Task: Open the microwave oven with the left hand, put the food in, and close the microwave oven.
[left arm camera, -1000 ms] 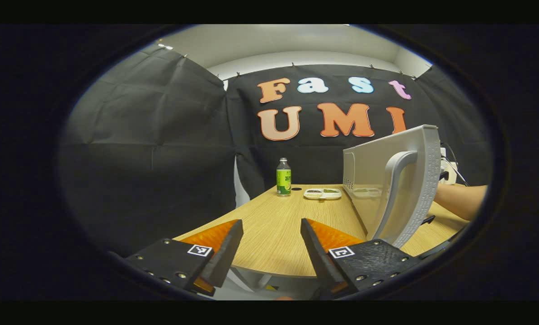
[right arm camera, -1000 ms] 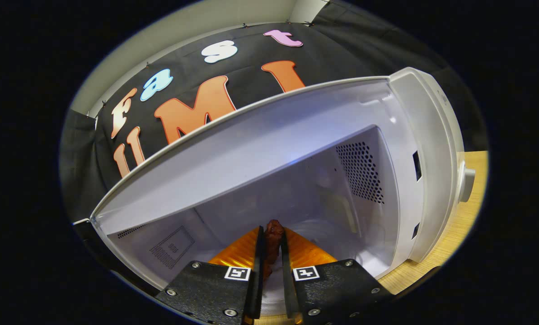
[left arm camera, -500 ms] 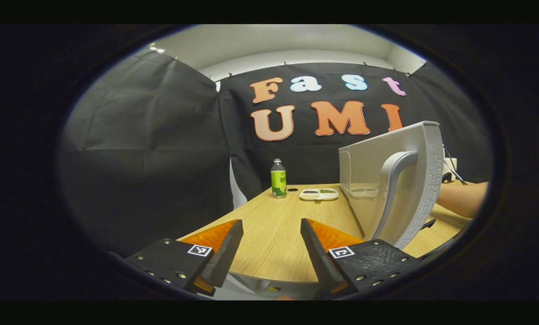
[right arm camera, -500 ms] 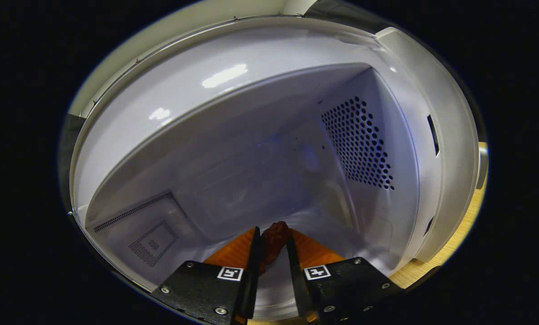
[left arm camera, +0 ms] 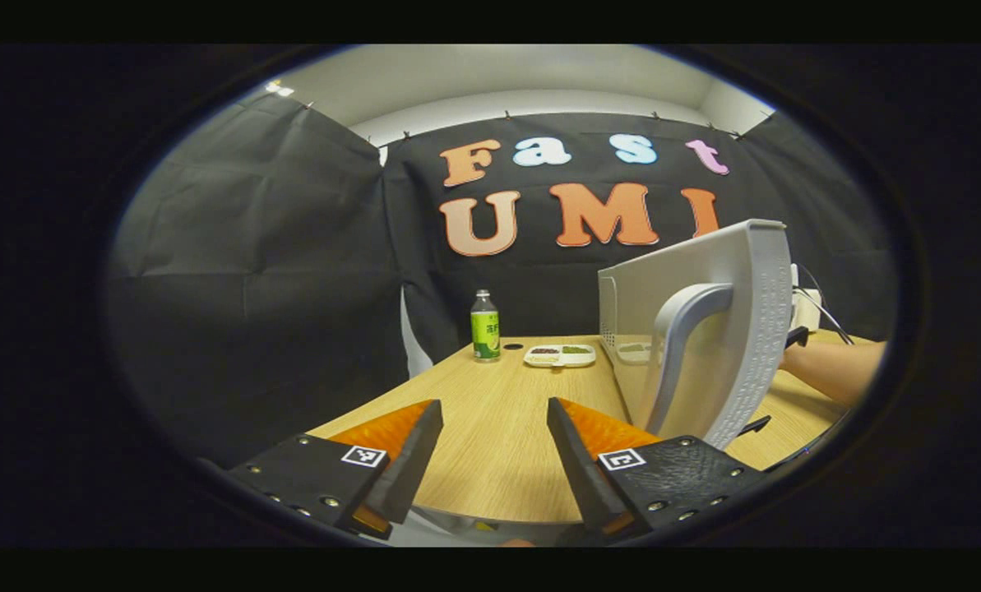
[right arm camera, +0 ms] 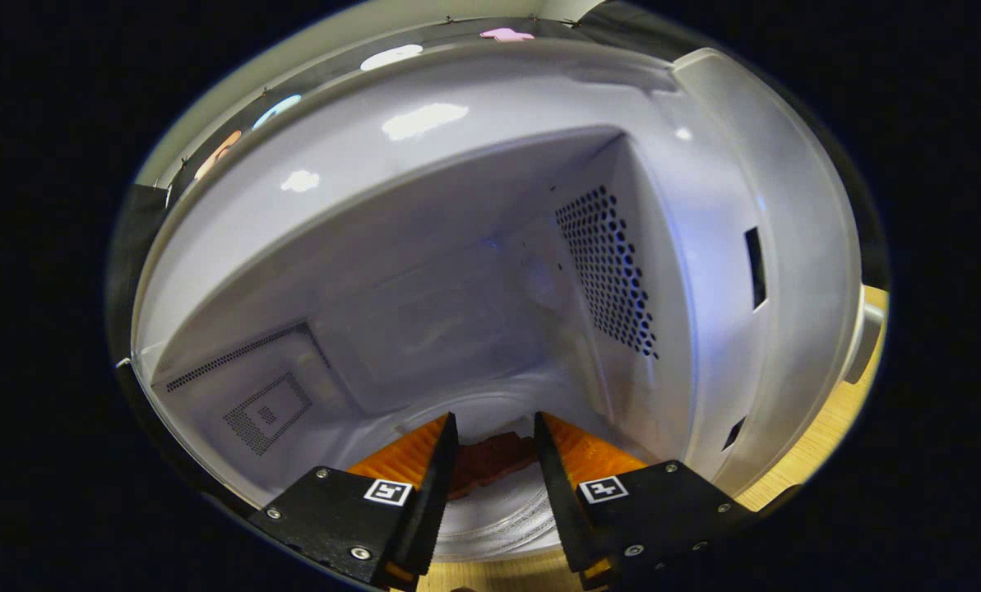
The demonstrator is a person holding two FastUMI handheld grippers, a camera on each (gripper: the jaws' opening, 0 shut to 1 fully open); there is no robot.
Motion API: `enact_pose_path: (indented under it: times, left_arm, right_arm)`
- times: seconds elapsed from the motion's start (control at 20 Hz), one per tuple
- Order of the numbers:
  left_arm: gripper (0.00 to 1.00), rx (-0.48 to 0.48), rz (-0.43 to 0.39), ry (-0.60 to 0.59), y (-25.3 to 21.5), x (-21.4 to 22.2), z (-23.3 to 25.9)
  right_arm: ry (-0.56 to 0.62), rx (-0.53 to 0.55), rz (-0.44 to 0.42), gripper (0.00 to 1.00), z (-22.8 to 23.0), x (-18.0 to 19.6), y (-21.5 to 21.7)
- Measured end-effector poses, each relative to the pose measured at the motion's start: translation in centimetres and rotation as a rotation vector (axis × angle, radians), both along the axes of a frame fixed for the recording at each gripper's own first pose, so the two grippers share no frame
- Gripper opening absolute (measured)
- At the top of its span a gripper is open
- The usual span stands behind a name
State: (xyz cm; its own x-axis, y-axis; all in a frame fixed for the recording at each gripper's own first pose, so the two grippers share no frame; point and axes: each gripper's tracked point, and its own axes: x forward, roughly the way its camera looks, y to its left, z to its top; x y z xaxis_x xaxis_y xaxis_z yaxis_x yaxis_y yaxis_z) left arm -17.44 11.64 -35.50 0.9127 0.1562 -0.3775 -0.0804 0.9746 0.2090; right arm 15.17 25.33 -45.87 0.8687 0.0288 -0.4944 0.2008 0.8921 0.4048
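Note:
In the right gripper view the white microwave oven's cavity (right arm camera: 457,296) spreads wide before me. A dark red piece of food (right arm camera: 490,460) lies on the glass turntable (right arm camera: 498,518) inside, between the fingers of my right gripper (right arm camera: 494,427), which is open and no longer pressing on it. In the left gripper view the oven's open door (left arm camera: 704,329) stands edge-on at the right with its curved handle (left arm camera: 679,345). My left gripper (left arm camera: 490,415) is open and empty, over the table's near edge, left of the door.
A green-labelled bottle (left arm camera: 484,326) and a white divided dish (left arm camera: 560,354) stand at the far end of the wooden table (left arm camera: 498,427). A person's forearm (left arm camera: 835,366) reaches behind the door. Perforated vents (right arm camera: 605,271) line the cavity's right wall.
My right gripper opened and let go of the food, which now lies flat on the turntable. The left gripper view shifted a little, so the door sits further left.

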Motion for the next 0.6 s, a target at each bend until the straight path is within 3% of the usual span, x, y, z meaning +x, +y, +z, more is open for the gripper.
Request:
enact_pose_path:
  times: [0.3, 0.6]
  left_arm:
    - [0.78, 0.002, -0.011, 0.012, -1.0, 0.6, 0.0]
    - [0.76, 0.008, -0.029, 0.032, -2.3, 1.4, -0.3]
  right_arm:
    - [0.019, 0.121, -0.055, 0.66, 0.7, -2.7, -1.0]
    - [-0.008, 0.212, -0.031, 0.68, 4.6, -6.7, -1.2]
